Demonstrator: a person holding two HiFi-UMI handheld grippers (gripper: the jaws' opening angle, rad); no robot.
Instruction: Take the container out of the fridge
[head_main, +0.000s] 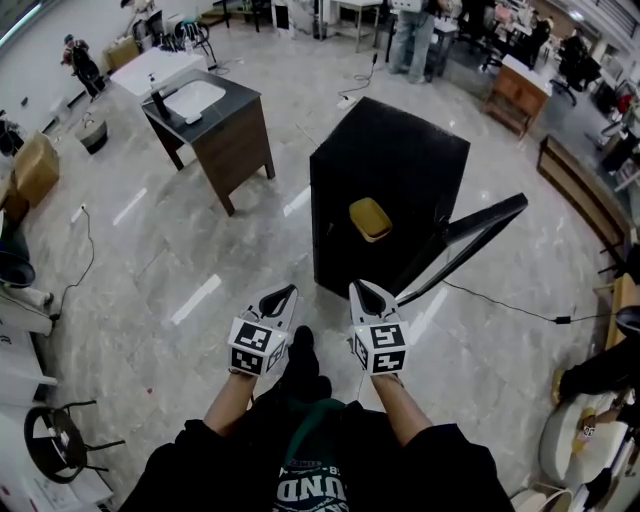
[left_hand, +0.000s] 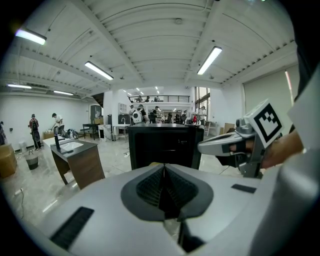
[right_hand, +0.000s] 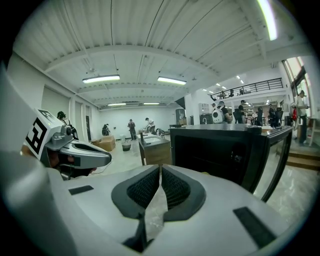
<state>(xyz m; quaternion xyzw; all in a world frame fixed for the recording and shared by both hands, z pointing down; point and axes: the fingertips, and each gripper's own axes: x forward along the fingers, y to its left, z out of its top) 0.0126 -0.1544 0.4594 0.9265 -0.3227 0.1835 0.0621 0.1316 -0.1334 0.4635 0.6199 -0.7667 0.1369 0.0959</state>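
Observation:
A low black fridge (head_main: 385, 170) stands on the marble floor ahead of me, its door (head_main: 470, 240) swung open to the right. Inside its open front sits a yellow container (head_main: 370, 218). My left gripper (head_main: 288, 291) and right gripper (head_main: 357, 287) hang side by side just short of the fridge, both shut and empty. In the left gripper view the shut left gripper (left_hand: 164, 167) points at the fridge (left_hand: 160, 145), with the right gripper (left_hand: 220, 145) beside it. In the right gripper view the right gripper (right_hand: 160, 168) is shut, the fridge (right_hand: 220, 150) lies ahead, and the left gripper (right_hand: 85, 152) shows at left.
A wooden cabinet with a white sink (head_main: 210, 115) stands to the fridge's left. A black cable (head_main: 500, 305) runs over the floor at right. Benches (head_main: 585, 200) and people (head_main: 415, 35) fill the far side. My shoe (head_main: 300, 350) shows between the grippers.

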